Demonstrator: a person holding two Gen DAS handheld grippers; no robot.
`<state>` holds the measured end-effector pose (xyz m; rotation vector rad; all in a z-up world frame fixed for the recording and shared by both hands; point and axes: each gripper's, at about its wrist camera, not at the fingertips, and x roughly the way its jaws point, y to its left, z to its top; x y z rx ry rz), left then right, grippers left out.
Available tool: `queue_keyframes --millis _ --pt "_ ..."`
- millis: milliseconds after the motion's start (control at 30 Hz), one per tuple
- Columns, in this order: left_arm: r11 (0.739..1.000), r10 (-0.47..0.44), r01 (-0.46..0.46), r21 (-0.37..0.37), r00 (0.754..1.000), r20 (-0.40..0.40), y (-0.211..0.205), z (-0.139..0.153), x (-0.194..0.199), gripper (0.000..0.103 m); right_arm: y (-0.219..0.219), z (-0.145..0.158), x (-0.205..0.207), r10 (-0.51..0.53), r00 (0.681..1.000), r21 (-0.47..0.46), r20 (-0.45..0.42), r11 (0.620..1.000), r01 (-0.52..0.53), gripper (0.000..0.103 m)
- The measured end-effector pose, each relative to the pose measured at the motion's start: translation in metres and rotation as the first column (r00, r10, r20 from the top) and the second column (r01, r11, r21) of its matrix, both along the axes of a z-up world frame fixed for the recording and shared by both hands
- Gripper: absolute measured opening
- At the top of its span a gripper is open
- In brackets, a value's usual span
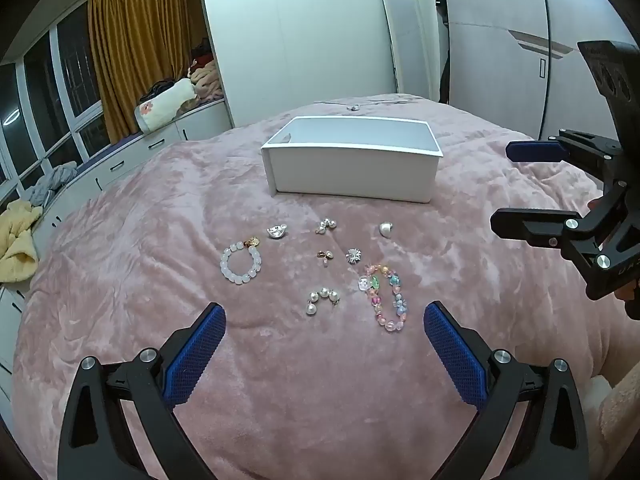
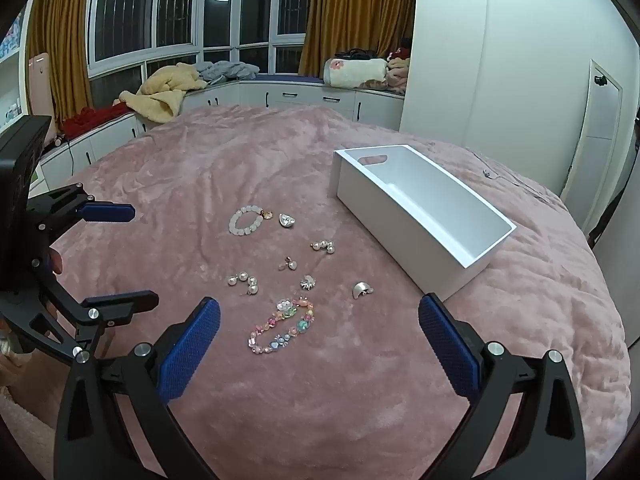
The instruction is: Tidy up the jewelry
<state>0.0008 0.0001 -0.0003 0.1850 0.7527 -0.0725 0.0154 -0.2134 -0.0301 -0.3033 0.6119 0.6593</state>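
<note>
1. Nearest the viewer, the left gripper (image 1: 324,316) and the right gripper (image 2: 319,312) hover over the pink blanket (image 1: 320,380), both spread wide and holding nothing.
2. Just ahead of them lies the multicoloured bead bracelet (image 1: 386,298), a little right of the left gripper's centre line and a little left of the right gripper's; its long axis runs away from the left gripper. Either gripper looks about equally near.
3. Beside it sits a pearl earring cluster (image 1: 322,300), then a silver starburst earring (image 1: 353,256) and a small gold-toned earring (image 1: 325,256).
4. Farther left rests the white bead bracelet (image 1: 241,264), nearer the left gripper.
5. Beyond all the pieces stands the open white box (image 1: 352,176), apparently empty, so sorting looks not yet begun.
</note>
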Motion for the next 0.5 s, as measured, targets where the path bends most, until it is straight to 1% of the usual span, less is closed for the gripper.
queue_keyframes --millis 67,267,300,433,500 --pt "1.0 -0.002 0.002 -0.002 1.0 0.015 0.0 0.0005 -0.001 0.1 -0.0004 0.0002 -0.0002 0.001 1.0 0.001 -0.003 1.0 -0.001 0.098" --pt "1.0 0.003 -0.003 0.0 1.0 0.013 -0.0048 -0.0006 0.0 0.1 0.0007 0.0011 -0.001 0.004 1.0 -0.002 -0.003 1.0 -0.004 0.098" --pt "1.0 0.002 -0.001 -0.019 1.0 0.019 -0.004 0.0033 0.0001 0.1 0.0021 0.0091 0.0007 0.001 1.0 0.003 -0.004 1.0 -0.001 0.098" --pt "1.0 -0.001 0.001 -0.013 1.0 0.016 -0.008 0.0048 0.0014 0.1 0.0038 0.0096 0.001 -0.001 1.0 0.007 -0.006 1.0 0.001 0.098" --pt "1.0 0.003 -0.003 -0.02 1.0 0.021 -0.0037 0.0032 -0.0002 0.1 0.0051 0.0088 0.0003 0.0 1.0 0.007 -0.003 1.0 0.0 0.098"
